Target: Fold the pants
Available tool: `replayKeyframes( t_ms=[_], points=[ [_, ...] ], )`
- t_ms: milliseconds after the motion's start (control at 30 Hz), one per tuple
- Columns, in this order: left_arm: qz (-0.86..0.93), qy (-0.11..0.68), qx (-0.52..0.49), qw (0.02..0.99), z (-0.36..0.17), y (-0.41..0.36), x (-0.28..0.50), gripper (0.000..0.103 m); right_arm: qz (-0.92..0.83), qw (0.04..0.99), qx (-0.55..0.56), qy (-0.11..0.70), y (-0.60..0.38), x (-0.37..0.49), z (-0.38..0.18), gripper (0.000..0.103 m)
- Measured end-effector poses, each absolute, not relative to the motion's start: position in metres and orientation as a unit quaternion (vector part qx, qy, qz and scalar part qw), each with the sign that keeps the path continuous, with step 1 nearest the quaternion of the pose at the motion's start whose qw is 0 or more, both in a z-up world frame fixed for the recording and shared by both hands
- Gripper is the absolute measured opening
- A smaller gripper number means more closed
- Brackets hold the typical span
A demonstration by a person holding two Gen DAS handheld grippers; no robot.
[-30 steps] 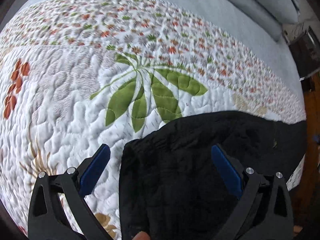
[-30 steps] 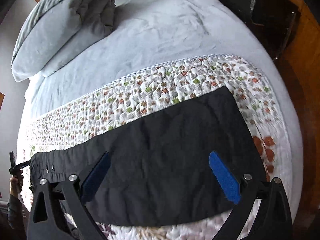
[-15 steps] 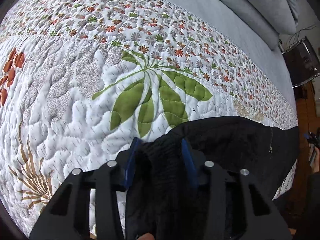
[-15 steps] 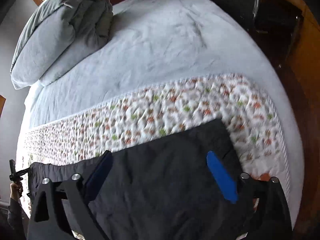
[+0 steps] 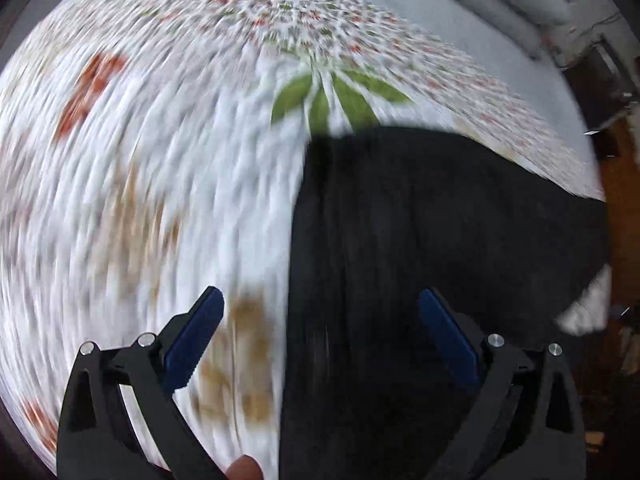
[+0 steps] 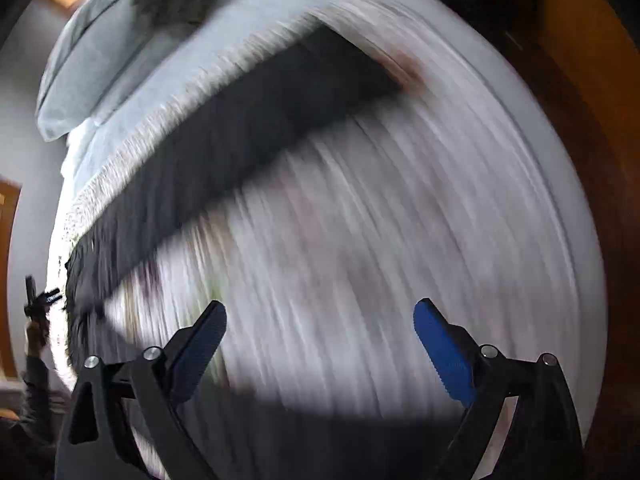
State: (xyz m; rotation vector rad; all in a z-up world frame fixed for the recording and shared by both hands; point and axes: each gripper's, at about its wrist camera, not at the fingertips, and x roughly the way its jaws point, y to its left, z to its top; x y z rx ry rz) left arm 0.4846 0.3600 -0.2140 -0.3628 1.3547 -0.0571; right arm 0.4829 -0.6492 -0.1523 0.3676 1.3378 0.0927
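The black pants lie flat on the flowered white quilt, filling the right half of the blurred left wrist view. My left gripper hangs over their left edge. Its jaws are opening and stand wide, with the cloth below them and neither pad pressing it. In the right wrist view, smeared by motion, the pants form a dark band at the upper left. My right gripper is open over bare quilt, apart from the pants, with nothing between its fingers.
Grey pillows and a grey sheet lie beyond the quilt. Wooden floor and dark furniture border the bed on the right. A person's hand holds a dark device at the bed's left edge.
The left gripper closed on the pants' edge half a second ago and has since let go and opened wide. The right gripper swung off the pants to bare quilt. Both views are now blurred.
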Motion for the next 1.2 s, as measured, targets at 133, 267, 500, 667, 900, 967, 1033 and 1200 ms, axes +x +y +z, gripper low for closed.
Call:
replayKeyframes(
  t_ms=[133,267,500,667,900,967,1033,1200],
  points=[
    [-0.042,0.613,-0.243,0.751,-0.215,0.363,0.397,0.1,-0.013,0.756,0.244,0.607,-0.698,0.326,-0.148,0.096],
    [-0.057,0.617,-0.295,0.727,-0.237,0.358,0.342,0.1,-0.024,0.738,0.33,0.588,-0.722,0.26,-0.172,0.094],
    [-0.052,0.592,-0.357,0.72,-0.245,0.362,0.318,0.1,0.018,0.737,0.384,0.556,-0.702,0.259,-0.197,0.078],
    [-0.055,0.583,-0.354,0.729,-0.228,0.363,0.309,0.1,0.066,0.746,0.389,0.536,-0.679,0.269,-0.185,0.049],
    [-0.045,0.6,-0.343,0.722,-0.248,0.357,0.315,0.085,0.068,0.746,0.383,0.541,-0.658,0.284,-0.196,0.025],
    [-0.031,0.608,-0.304,0.732,-0.246,0.353,0.312,0.046,0.069,0.752,0.381,0.534,-0.658,0.281,-0.194,0.016],
    [-0.04,0.603,-0.333,0.724,-0.248,0.357,0.307,0.043,0.07,0.756,0.38,0.529,-0.656,0.279,-0.192,0.012],
    [-0.035,0.606,-0.339,0.719,-0.241,0.363,0.293,0.04,0.071,0.761,0.382,0.519,-0.658,0.267,-0.179,0.009]
  ],
)
